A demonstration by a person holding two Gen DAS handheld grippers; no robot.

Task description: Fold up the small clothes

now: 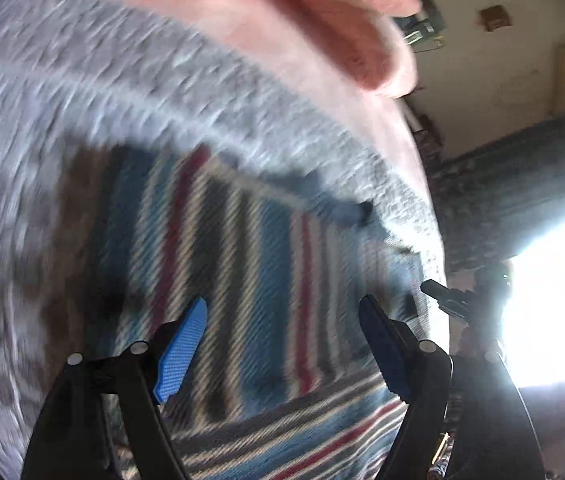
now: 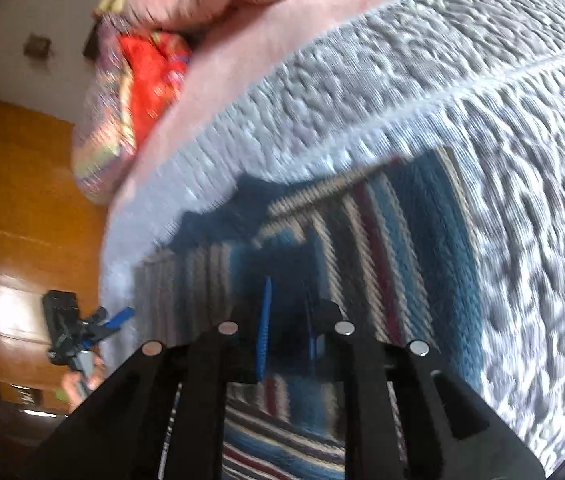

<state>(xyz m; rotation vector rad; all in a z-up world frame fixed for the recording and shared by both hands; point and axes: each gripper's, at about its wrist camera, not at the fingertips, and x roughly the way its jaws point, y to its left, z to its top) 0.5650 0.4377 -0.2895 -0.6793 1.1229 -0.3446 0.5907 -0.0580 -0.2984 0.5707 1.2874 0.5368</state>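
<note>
**Striped garment dead ahead of both grippers**

Blurry frames, lots of motion. The striped garment [image 1: 242, 260] lies flat on the grey textured bedspread [image 1: 42, 120], partly folded, with a layer whose stripes run crosswise near the bottom. The left gripper [image 1: 282, 332] hangs above it, jaws spread wide, nothing between them, cloth directly beneath and ahead. The right gripper [image 2: 288, 332] has its jaws drawn near together right at the fabric; whether they pinch it I cannot tell. Stripes run away from both cameras. My read: the right is nearer for the next fold.
</note>
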